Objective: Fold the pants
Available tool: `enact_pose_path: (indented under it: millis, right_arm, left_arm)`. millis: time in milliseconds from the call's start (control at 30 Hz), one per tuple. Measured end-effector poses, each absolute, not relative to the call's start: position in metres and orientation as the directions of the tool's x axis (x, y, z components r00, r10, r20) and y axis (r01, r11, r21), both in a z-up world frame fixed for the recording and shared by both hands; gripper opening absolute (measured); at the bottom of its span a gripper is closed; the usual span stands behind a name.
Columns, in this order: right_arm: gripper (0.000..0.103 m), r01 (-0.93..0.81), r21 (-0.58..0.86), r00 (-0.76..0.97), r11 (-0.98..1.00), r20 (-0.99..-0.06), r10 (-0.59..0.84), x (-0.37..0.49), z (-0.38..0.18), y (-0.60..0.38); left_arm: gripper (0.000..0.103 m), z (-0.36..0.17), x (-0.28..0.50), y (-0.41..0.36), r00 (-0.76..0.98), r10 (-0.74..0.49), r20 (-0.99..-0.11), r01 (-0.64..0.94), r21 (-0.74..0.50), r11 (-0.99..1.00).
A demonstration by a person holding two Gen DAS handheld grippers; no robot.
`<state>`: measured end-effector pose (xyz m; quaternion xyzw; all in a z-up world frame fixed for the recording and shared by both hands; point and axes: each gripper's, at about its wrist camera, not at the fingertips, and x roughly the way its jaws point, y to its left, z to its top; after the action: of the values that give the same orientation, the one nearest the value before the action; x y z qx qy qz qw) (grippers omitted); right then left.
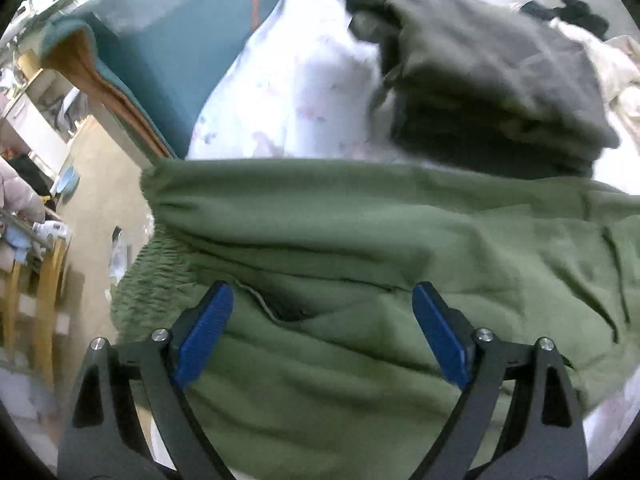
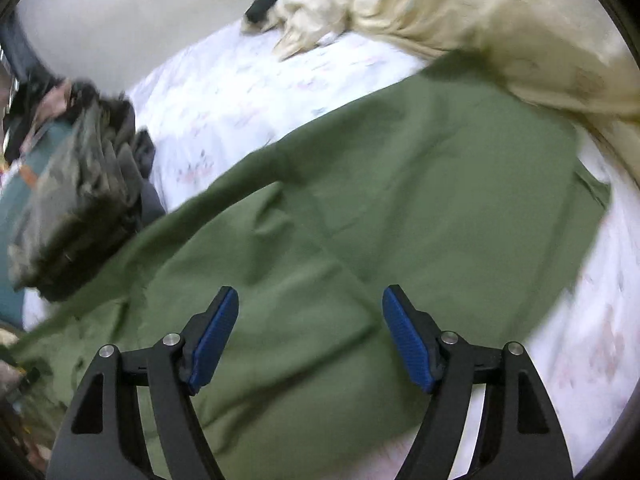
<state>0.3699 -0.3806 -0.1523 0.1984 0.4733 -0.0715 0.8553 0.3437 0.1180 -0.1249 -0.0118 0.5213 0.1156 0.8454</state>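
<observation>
Green pants (image 1: pixel 360 232) lie spread on a white floral bedsheet (image 1: pixel 288 92). Their gathered waistband (image 1: pixel 156 272) is at the left, near the bed's edge, with a pocket slit between my left fingers. My left gripper (image 1: pixel 322 304) is open and empty just above the waist area. In the right wrist view the pants (image 2: pixel 400 200) stretch across the sheet (image 2: pixel 240 92), folded along their length. My right gripper (image 2: pixel 310 308) is open and empty above the leg cloth.
A stack of folded dark olive and grey clothes (image 1: pixel 492 80) lies beyond the pants, also in the right wrist view (image 2: pixel 80 200). A cream blanket (image 2: pixel 480 20) is bunched at the far right. A teal headboard (image 1: pixel 172 48) and the floor with wooden furniture (image 1: pixel 44 280) are left.
</observation>
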Motion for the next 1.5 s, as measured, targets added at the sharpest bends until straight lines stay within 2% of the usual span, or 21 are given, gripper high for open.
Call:
enact_pose_path:
  millis: [167,300,467,600,933,1300,1500]
  right_arm:
    - [0.077,0.342,0.404,0.576,0.849,-0.803,0.150,0.336,-0.149,-0.397]
    - [0.083,0.270,0.324,0.582,0.907,-0.805,0.115,0.326,-0.150,-0.384]
    - [0.085,0.132,0.227,0.613,0.965,-0.784,0.101,0.309,-0.139,-0.364]
    - [0.085,0.101,0.227,0.625,0.969,-0.772,0.115,0.305,-0.134,-0.365]
    - [0.086,0.149,0.293,0.639,0.945,-0.757,0.134,0.305,-0.128,-0.373]
    - [0.086,0.193,0.286,0.620,0.939,-0.777,0.109,0.313,-0.142,-0.384]
    - [0.086,0.239,0.294,0.616,0.925,-0.782,0.089,0.320,-0.147,-0.397]
  left_arm:
    - [0.098,-0.097,0.326,0.114,0.442,0.230,-0.867,-0.322,0.086,0.943]
    - [0.100,-0.076,0.302,0.103,0.454,0.288,-0.843,-0.437,0.071,0.897]
    - [0.101,-0.063,0.279,0.093,0.452,0.329,-0.829,-0.504,0.067,0.861]
    - [0.101,-0.056,0.273,0.083,0.441,0.352,-0.826,-0.500,0.100,0.860]
    - [0.101,-0.032,0.276,0.087,0.466,0.382,-0.798,-0.518,0.104,0.849]
    - [0.101,-0.058,0.286,0.082,0.483,0.324,-0.813,-0.448,0.088,0.890]
    - [0.101,-0.068,0.294,0.077,0.525,0.315,-0.790,-0.411,0.089,0.907]
